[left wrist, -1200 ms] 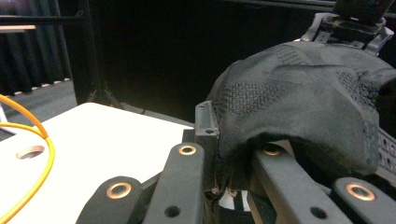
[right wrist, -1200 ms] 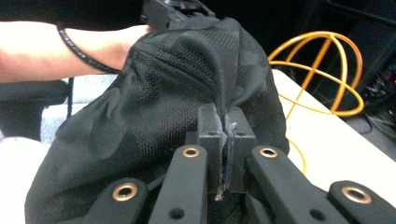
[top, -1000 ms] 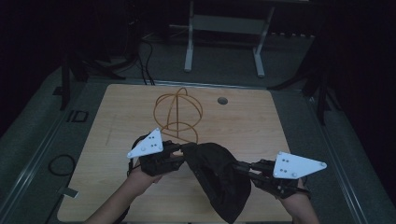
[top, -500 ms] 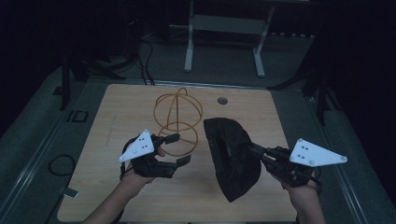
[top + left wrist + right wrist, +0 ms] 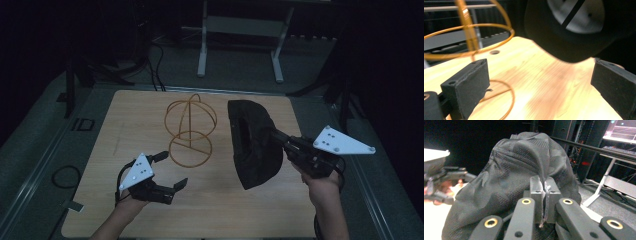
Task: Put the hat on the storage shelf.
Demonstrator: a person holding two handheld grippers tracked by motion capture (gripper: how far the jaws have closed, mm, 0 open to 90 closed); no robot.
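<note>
A black cap (image 5: 252,145) hangs lifted over the right half of the wooden table (image 5: 140,115). My right gripper (image 5: 276,136) is shut on its fabric; in the right gripper view the jaws (image 5: 545,192) pinch a fold of the cap (image 5: 516,170). A gold wire hat stand (image 5: 191,130) rests at the table's middle, left of the cap. My left gripper (image 5: 172,170) is low near the front left, just in front of the stand's base ring. Its jaws have just been opening and stand open with nothing between them (image 5: 539,82). Past them are the wire stand (image 5: 466,32) and the cap (image 5: 574,32).
A small round hole (image 5: 494,52) sits in the tabletop behind the stand. A white metal frame (image 5: 240,30) stands on the floor beyond the table. A cable loop (image 5: 65,176) lies on the floor at the left. Bare wood lies between stand and front edge.
The left gripper let go of the cap, opened wide and sank toward the front left. The right gripper carried the cap up and to the right, clear of the stand.
</note>
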